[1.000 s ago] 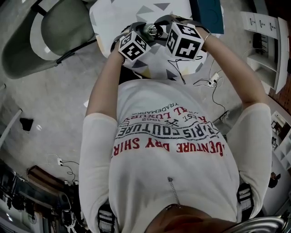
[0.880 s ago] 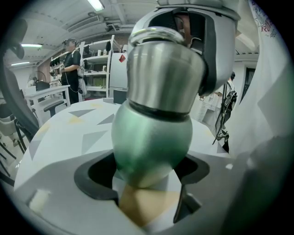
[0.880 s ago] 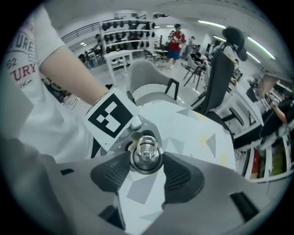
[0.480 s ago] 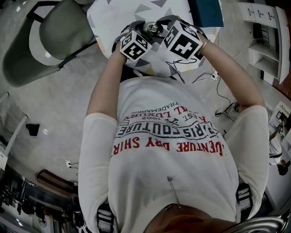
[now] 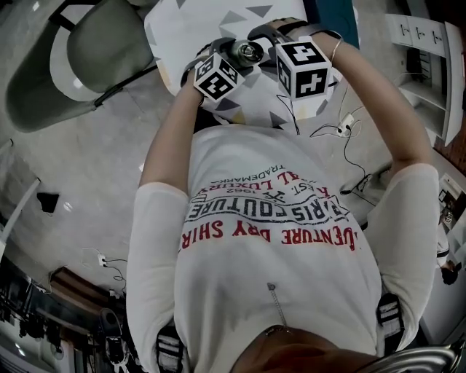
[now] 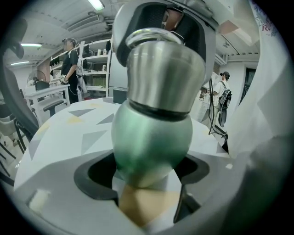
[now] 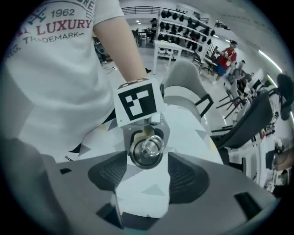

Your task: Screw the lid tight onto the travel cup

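The travel cup has a green body and a steel lid with a ring on top. My left gripper is shut on the green body, one dark pad on each side. In the head view the lid shows between the two marker cubes, over the white patterned table. My right gripper faces the lid's top, its jaws opening. Both pads stand apart from the lid, which lies just beyond their tips. The left gripper's cube sits behind the lid.
A grey chair stands left of the table. Cables trail on the floor at the right, near white shelving. A dark teal object lies at the table's far right. People stand by shelves in the background.
The right gripper's cube has turned and shifted a little to the right, so more of the lid shows between the cubes. The left gripper still holds the cup in place.
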Tool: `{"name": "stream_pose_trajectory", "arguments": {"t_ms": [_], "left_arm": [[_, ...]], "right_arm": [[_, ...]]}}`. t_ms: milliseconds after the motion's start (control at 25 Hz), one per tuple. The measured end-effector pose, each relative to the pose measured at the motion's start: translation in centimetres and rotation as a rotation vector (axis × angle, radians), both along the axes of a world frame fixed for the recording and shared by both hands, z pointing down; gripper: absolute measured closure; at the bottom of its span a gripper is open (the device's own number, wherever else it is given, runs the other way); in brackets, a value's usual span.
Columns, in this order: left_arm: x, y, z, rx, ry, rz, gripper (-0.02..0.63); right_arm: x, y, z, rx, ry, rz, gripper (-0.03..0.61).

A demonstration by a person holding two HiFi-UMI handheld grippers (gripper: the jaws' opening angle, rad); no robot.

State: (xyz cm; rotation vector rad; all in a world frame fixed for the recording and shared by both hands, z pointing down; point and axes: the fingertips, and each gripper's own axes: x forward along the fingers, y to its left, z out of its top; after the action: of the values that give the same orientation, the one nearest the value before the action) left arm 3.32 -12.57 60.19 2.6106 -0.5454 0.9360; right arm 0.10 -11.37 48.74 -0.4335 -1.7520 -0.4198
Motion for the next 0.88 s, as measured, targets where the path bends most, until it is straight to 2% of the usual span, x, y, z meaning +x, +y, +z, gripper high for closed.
{"name": "stream_pose_trajectory", "arguments": {"t_ms": [200, 280, 480, 640, 880], "left_arm": [[0.0, 0.02, 0.09, -0.003, -0.001, -0.002, 0.227], [0.05, 0.01, 0.07, -0.002, -0.001, -0.001, 0.227], [0.07, 0.03, 0.02, -0.001, -0.002, 0.002, 0.227], [0.02, 0.06, 0.0, -0.001, -0.003, 0.004, 0.226], [-0.13, 0.1, 0.18, -0.003, -0.005, 0.009, 0.227]], "right_arm": [[-0.74, 0.2, 0.43, -0.04, 0.032, -0.117, 0.312], [-0.66, 0.47, 0.51, -0.062, 0.045, -0.148, 0.334], [-0.62, 0.6, 0.41, -0.096, 0.031, -0.141, 0.341], [-0.74, 0.49, 0.39, -0.085, 0.017, -0.057, 0.341], [-1.04, 0.1, 0.44, -0.084, -0.032, 0.182, 0.341]]}}
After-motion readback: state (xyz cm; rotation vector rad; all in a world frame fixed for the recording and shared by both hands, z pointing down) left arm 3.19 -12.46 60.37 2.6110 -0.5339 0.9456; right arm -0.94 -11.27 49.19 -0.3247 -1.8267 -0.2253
